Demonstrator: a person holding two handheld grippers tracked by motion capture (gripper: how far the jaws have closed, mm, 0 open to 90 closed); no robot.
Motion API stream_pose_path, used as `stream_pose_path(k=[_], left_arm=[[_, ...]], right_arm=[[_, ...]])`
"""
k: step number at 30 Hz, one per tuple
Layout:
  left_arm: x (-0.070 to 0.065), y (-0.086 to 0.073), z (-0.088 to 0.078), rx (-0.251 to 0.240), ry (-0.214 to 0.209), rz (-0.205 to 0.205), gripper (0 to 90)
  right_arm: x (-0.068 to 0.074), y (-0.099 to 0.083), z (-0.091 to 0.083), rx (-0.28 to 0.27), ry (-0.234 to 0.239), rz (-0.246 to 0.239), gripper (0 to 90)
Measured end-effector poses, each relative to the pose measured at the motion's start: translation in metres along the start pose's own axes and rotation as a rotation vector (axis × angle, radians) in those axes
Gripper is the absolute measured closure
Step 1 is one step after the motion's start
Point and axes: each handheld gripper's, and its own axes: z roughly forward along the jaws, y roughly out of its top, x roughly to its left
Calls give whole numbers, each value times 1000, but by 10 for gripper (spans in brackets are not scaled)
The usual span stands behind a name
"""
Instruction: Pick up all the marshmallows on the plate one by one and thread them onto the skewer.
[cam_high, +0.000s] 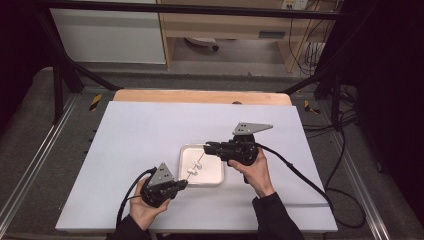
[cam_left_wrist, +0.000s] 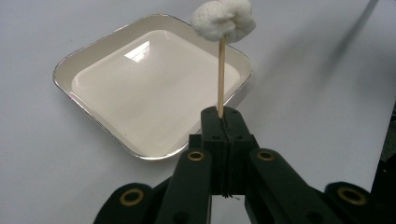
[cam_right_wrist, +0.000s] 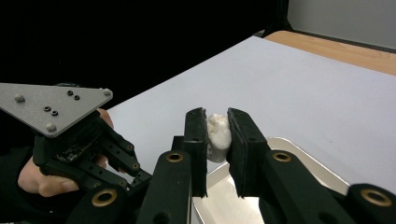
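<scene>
On the white table, a cream tray; wooden cabinet behind.

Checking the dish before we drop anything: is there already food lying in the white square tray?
No: in the left gripper view the white square tray has a bare, glossy floor.

Skewer: its lower end is hiding between the left gripper's shut jaws.
Lump: the right gripper's jaws are covering its sides.
Tray: the right gripper view's bottom edge is cutting it off.
Pieces on the skewer, high view: showing too small to tell.
</scene>
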Motion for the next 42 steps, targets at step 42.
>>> stream_pose_path(k=[42], left_arm=[[-3,-4,4,31,30,30,893]], right_arm=[[9,-20,18,17,29,3,808]])
